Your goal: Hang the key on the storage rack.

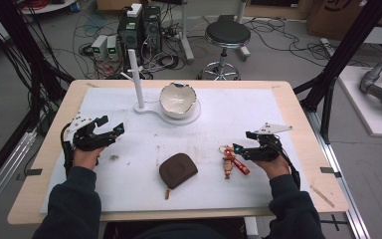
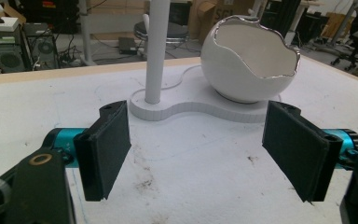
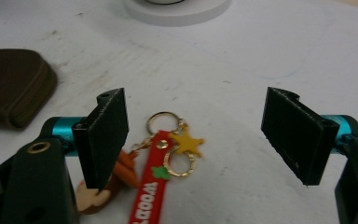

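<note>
Keychain [image 3: 161,175] figure half hidden behind right gripper [image 3: 200,140] | strap lettering cut off

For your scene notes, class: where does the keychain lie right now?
In the high view, the keychain lies on the white mat right of the brown pouch, just before the open right tongs.

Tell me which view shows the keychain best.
The right gripper view: the keychain lies close between the open jaws, with its red strap, gold rings and yellow star clear. In the high view it is a small red shape beside the right gripper.
</note>
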Action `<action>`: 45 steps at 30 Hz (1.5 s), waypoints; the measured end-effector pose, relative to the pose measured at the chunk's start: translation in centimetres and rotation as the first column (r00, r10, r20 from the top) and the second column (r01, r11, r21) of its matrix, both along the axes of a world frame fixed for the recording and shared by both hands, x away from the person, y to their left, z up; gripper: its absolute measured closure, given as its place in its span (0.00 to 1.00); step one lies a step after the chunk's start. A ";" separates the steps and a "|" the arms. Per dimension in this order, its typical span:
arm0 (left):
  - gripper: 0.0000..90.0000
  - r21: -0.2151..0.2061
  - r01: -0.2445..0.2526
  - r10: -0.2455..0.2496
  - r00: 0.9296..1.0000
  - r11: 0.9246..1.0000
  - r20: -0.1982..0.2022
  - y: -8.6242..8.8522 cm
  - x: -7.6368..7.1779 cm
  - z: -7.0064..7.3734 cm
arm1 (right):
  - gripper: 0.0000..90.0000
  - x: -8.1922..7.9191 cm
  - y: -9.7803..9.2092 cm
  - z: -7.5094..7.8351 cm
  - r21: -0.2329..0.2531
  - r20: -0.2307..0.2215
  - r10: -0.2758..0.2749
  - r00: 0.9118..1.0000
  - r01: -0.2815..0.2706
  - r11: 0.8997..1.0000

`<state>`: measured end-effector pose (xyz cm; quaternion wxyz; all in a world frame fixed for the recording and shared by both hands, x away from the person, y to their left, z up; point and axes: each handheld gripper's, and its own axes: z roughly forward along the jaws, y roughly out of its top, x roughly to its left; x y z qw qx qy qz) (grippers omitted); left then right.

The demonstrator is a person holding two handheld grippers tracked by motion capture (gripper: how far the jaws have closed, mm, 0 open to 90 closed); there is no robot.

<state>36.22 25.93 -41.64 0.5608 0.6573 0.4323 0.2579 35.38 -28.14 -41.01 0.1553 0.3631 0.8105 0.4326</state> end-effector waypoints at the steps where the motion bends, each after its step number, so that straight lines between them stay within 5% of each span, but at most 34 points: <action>1: 0.26 -0.001 -0.004 0.004 1.000 1.000 -0.001 0.0 0.0 0.0 | 0.26 -0.2 0.3 -0.1 0.002 -0.007 0.012 1.000 -0.012 1.000; 4: 0.26 0.004 -0.002 0.002 1.000 1.000 -0.007 0.0 0.0 -0.1 | 0.26 -1.1 1.8 -0.5 -0.045 -0.028 0.053 0.998 -0.054 0.998; 6: 0.26 0.012 0.000 0.000 1.000 1.000 0.001 -0.2 0.0 0.0 | 0.30 -1.8 3.4 -1.0 -0.126 -0.039 0.100 0.994 -0.104 0.987; 9: 0.26 0.010 0.002 -0.002 1.000 1.000 0.004 -0.1 -0.1 0.1 | 0.31 -1.9 4.2 -1.7 -0.181 -0.079 0.126 0.989 -0.138 0.974; 13: 0.26 0.006 -0.003 0.003 1.000 1.000 -0.003 -0.1 0.0 0.0 | 0.36 -1.8 4.3 -2.4 -0.243 -0.100 0.110 0.989 -0.132 0.961; 15: 0.26 0.007 -0.003 0.003 1.000 1.000 -0.003 -0.1 0.0 0.0 | 0.35 -1.6 3.8 -2.5 -0.228 -0.104 0.095 0.990 -0.117 0.967; 19: 0.26 0.010 -0.005 0.005 1.000 1.000 -0.005 0.0 0.0 0.0 | 0.37 -1.4 2.7 -2.0 -0.295 -0.048 0.013 0.999 -0.027 0.955; 20: 0.26 0.010 -0.005 0.005 1.000 1.000 -0.005 0.0 0.0 0.0 | 0.39 -1.2 2.0 -1.8 -0.339 -0.021 -0.065 0.998 0.054 0.939; 21: 0.26 0.010 -0.005 0.005 1.000 1.000 -0.005 0.0 0.0 0.0 | 0.39 -1.2 2.0 -1.8 -0.339 -0.021 -0.065 0.998 0.054 0.939; 23: 0.26 0.011 -0.007 0.007 1.000 1.000 -0.007 0.0 0.0 0.0 | 0.41 -1.1 1.1 -1.6 -0.363 0.001 -0.144 0.990 0.135 0.922; 25: 0.26 0.009 -0.008 0.008 1.000 1.000 -0.008 0.0 0.0 -0.1 | 0.43 -0.9 0.2 -1.6 -0.329 -0.020 -0.184 0.983 0.168 0.929; 26: 0.26 0.009 -0.007 0.008 1.000 1.000 -0.008 -0.1 0.0 -0.1 | 0.52 -0.8 -0.2 -1.7 -0.295 -0.050 -0.172 0.984 0.150 0.944; 30: 0.26 0.009 -0.011 0.011 1.000 1.000 -0.010 -0.1 0.0 -0.1 | 0.51 -0.7 0.4 -1.8 -0.255 -0.090 -0.090 0.992 0.064 0.965; 33: 0.26 0.013 -0.010 0.010 1.000 1.000 -0.012 0.0 0.0 -0.1 | 0.48 -0.5 0.9 -2.5 -0.306 -0.101 -0.069 0.993 0.035 0.951; 35: 0.26 0.014 -0.008 0.009 1.000 1.000 -0.014 0.0 0.1 -0.1 | 0.48 -0.4 0.9 -2.7 -0.302 -0.104 -0.067 0.992 0.032 0.953; 37: 0.26 0.012 -0.009 0.009 1.000 1.000 -0.015 0.0 0.1 -0.1 | 0.53 -0.1 0.4 -2.8 -0.254 -0.143 -0.065 0.988 0.027 0.967; 39: 0.26 0.015 -0.009 0.010 1.000 1.000 -0.018 0.0 0.1 -0.2 | 0.71 -0.1 0.2 -2.6 -0.251 -0.149 -0.073 0.986 0.034 0.967; 40: 0.26 0.015 -0.009 0.010 1.000 1.000 -0.018 0.0 0.1 -0.2 | 0.71 -0.1 0.2 -2.6 -0.251 -0.149 -0.073 0.986 0.034 0.967; 41: 0.26 0.015 -0.011 0.011 1.000 1.000 -0.019 0.0 0.1 -0.2 | 0.75 0.0 0.0 -2.5 -0.210 -0.171 -0.065 0.983 0.028 0.977; 44: 0.26 0.017 -0.014 0.014 1.000 1.000 -0.023 0.1 0.1 -0.2 | 0.75 0.0 0.0 -2.1 -0.192 -0.149 -0.046 0.988 0.017 0.981; 45: 0.26 0.015 -0.015 0.015 1.000 1.000 -0.026 0.0 0.2 -0.2 | 0.75 0.1 0.2 -1.5 -0.151 -0.113 -0.028 0.993 0.011 0.989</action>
